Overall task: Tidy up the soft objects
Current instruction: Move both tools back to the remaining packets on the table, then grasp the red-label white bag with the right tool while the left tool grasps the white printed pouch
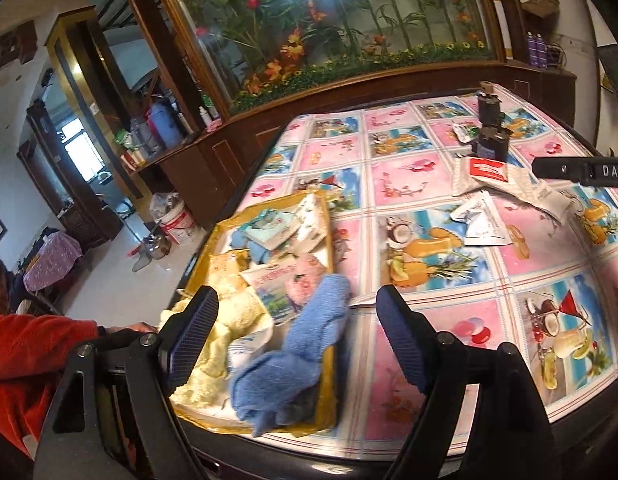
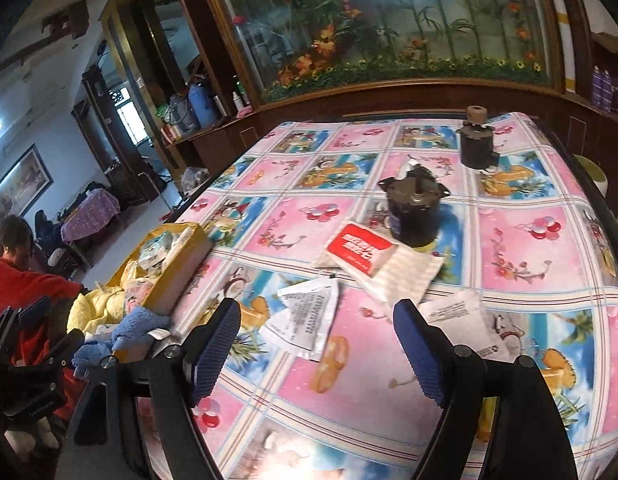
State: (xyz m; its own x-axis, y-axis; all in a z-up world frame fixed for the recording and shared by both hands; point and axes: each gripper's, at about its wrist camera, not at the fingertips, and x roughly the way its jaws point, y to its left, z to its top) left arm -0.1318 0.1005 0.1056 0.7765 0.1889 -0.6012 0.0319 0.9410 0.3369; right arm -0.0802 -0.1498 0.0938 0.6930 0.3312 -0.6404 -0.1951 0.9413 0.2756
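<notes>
A yellow tray (image 1: 329,248) at the table's left edge holds a blue towel (image 1: 301,344), a yellow towel (image 1: 237,320) and several soft packets (image 1: 277,228). My left gripper (image 1: 297,340) hovers open just above the blue towel, holding nothing. In the right wrist view the tray (image 2: 189,248) lies to the left. My right gripper (image 2: 317,344) is open over the tablecloth, empty. Just ahead of it lie a white sachet (image 2: 309,316), a red-and-white tissue pack (image 2: 361,252) on a striped white pouch (image 2: 405,276), and another white packet (image 2: 465,320) by the right finger.
Two dark cylindrical motors (image 2: 415,212) (image 2: 475,144) stand on the patterned tablecloth (image 2: 529,240) farther back. A wooden cabinet with an aquarium-like flower display (image 2: 389,40) runs behind the table. A person in a red sleeve (image 1: 33,352) sits at the left. A white bucket (image 1: 181,224) stands on the floor.
</notes>
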